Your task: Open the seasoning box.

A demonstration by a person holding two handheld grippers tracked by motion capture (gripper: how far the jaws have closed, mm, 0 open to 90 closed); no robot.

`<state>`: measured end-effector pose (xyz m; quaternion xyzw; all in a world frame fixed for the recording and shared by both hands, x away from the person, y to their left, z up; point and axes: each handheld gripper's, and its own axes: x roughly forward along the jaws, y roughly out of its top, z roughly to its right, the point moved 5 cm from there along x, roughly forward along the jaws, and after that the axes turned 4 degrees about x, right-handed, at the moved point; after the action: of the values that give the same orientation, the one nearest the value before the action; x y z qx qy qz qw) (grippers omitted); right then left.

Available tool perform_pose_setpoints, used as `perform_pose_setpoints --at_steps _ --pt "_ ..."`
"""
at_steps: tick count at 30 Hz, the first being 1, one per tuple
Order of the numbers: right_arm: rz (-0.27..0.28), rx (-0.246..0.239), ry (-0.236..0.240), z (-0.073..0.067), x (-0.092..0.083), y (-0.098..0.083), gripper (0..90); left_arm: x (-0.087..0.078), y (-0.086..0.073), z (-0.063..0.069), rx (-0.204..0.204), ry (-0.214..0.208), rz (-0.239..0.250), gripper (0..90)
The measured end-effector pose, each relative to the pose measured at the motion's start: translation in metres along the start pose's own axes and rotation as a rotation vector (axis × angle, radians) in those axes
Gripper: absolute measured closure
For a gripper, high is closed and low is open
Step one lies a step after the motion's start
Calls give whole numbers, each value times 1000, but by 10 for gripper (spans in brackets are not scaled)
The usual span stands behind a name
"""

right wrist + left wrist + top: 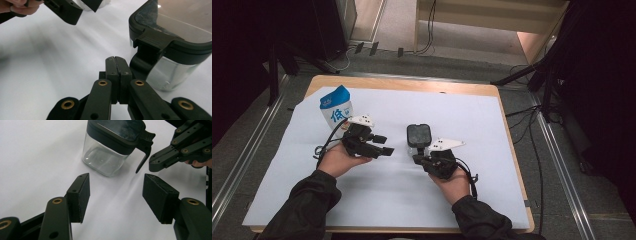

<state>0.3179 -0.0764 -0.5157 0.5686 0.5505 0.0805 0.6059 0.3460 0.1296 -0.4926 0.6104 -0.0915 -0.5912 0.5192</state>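
- A blue and white milk carton point(336, 111) is seen standing at the far left, well away from the work.
- The left gripper point(382, 145) is held with its jaws apart and nothing between them, aimed at the jar point(418, 138), likely to steady it.
- The clear jar with a dark lid is set mid-table.
- The right gripper point(419, 159) is pressed together, empty, just beside the jar's handle point(142, 62), maybe to nudge it.

On the desk point(507, 150) the jar point(418, 136) sits mid-sheet; the carton point(336, 110) stands behind and left (well apart), with the left tool point(381, 145) between them.
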Motion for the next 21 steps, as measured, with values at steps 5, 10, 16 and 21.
perform_pose_setpoints --at_steps 5,10,16,21 --pt "-8 -2 10 0 7 0 900 -2 -3 1 -17 -8 5 390" --pt "-15 -11 2 0 8 0 900 -3 -4 0 -25 -4 8 386" --pt "-24 -1 9 2 8 -1 900 -1 -4 0 -17 -1 -1 384" --pt "-26 5 2 4 6 -2 900 2 -3 0 -9 0 -7 384"
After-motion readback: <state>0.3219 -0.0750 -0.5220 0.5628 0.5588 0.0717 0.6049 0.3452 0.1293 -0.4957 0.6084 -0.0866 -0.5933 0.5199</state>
